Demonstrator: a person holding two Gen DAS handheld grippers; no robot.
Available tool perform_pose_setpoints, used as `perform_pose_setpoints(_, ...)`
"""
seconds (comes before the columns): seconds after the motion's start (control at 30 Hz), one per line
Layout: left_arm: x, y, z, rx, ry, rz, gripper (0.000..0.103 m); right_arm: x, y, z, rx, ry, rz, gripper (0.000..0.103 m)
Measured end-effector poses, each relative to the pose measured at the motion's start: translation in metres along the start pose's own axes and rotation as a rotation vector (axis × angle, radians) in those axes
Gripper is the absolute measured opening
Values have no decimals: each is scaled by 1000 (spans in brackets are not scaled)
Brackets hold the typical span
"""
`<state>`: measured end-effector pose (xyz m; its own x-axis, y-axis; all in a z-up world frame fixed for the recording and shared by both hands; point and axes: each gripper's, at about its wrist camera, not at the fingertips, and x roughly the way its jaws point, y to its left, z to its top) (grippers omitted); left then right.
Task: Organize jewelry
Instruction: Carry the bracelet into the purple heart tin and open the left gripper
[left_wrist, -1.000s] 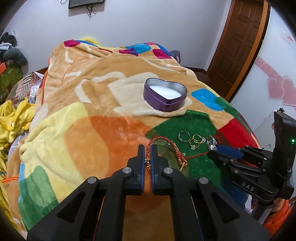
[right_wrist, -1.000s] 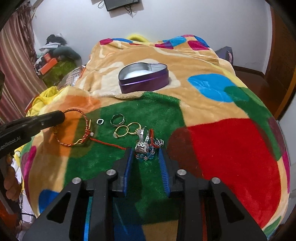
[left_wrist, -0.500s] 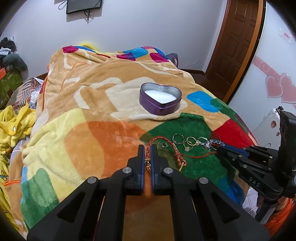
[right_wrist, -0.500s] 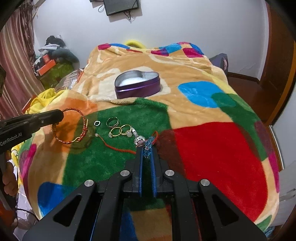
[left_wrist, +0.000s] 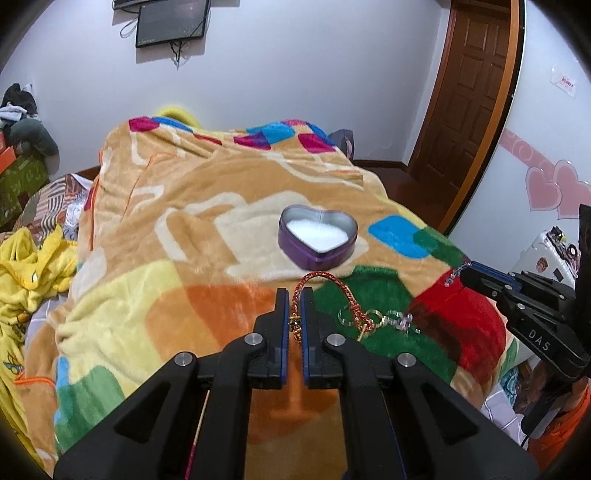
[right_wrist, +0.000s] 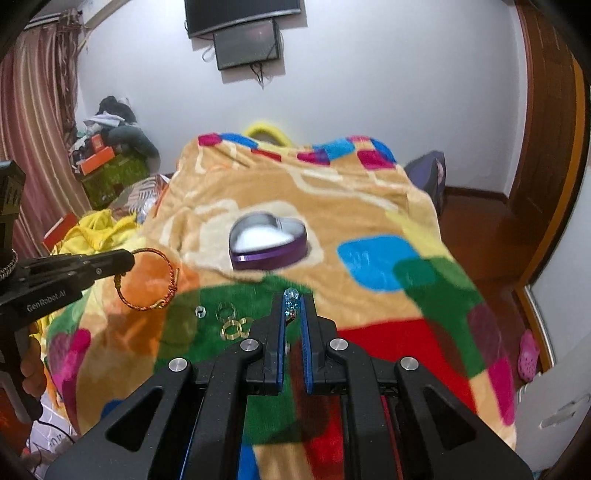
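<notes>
Left hand-held gripper (left_wrist: 294, 295): jaws pressed together on the red-and-gold braided cord bracelet (left_wrist: 325, 291). The loop stands out past the fingertips and arcs toward the right, off the blanket; a gold clasp sits between the pads.

Right hand-held gripper (right_wrist: 293, 301): jaws pinching a silver chain bracelet with blue crystal beads (right_wrist: 291, 297). The beads poke out at the fingertips. In the left wrist view a short run of silver chain hangs from its tip, clear of the bed.

Just below and left of the right hand-held gripper's tips, on the green patch of the multicoloured patchwork fleece blanket (right_wrist: 369, 221), lie the loose pieces: two linked gold rings (right_wrist: 233, 328), a silver ring (right_wrist: 226, 309), and a small clear ring (right_wrist: 200, 311). Blurred; finer detail not readable.

Beyond both hand-held grippers, further up the bed: an open purple heart-shaped tin (left_wrist: 318, 236) with white padding inside. Nothing else is visible in it. It sits on a pale cream patch, well apart from the rings.

Far background: white wall, dark wall-mounted screen (right_wrist: 248, 42), brown wooden door (left_wrist: 469, 92) to the right.
</notes>
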<state>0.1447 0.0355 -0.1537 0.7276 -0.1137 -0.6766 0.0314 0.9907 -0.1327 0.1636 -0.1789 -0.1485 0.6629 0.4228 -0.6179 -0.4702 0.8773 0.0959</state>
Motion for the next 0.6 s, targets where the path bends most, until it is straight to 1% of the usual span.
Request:
perform_pose_setpoints(0.33, 4, -1, 32, 14, -57, -5, 4, 1, 14, 42, -72, -111, 1, 7)
perform_pose_setpoints(0.6, 19, 2, 58, 12, -74, -19, 4, 11, 24, 62, -112, -154, 16, 7)
